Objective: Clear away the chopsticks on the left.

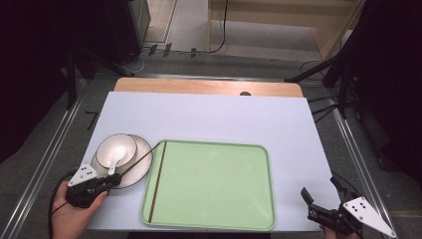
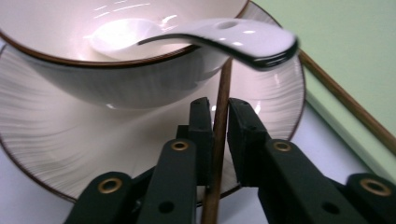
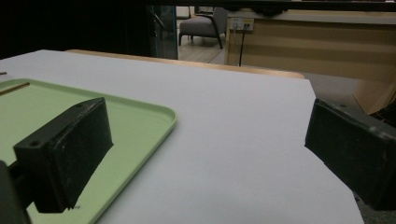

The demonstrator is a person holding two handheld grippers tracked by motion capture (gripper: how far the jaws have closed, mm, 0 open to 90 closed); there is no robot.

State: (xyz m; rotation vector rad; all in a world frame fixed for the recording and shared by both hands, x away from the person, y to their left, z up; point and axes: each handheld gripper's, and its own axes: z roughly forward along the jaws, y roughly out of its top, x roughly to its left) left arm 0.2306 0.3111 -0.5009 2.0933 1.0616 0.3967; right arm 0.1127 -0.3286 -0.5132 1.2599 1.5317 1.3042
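A white bowl (image 1: 116,150) with a white spoon (image 1: 116,157) in it sits on a white plate (image 1: 142,167) at the table's left. My left gripper (image 1: 115,180) is at the plate's near edge, shut on a brown chopstick (image 1: 142,160) that slants over the plate toward the green tray (image 1: 214,186). In the left gripper view the jaws (image 2: 218,109) pinch that chopstick (image 2: 222,88) under the spoon handle (image 2: 233,39), in front of the bowl (image 2: 116,70). A second chopstick (image 1: 157,181) lies along the tray's left side. My right gripper (image 1: 321,191) stands open near the table's front right corner, holding nothing.
The tray (image 3: 116,126) lies left of the right gripper (image 3: 205,140) on the white table cover (image 1: 209,119). The table's right edge is close to that gripper. Dark stands and cables surround the table on the floor.
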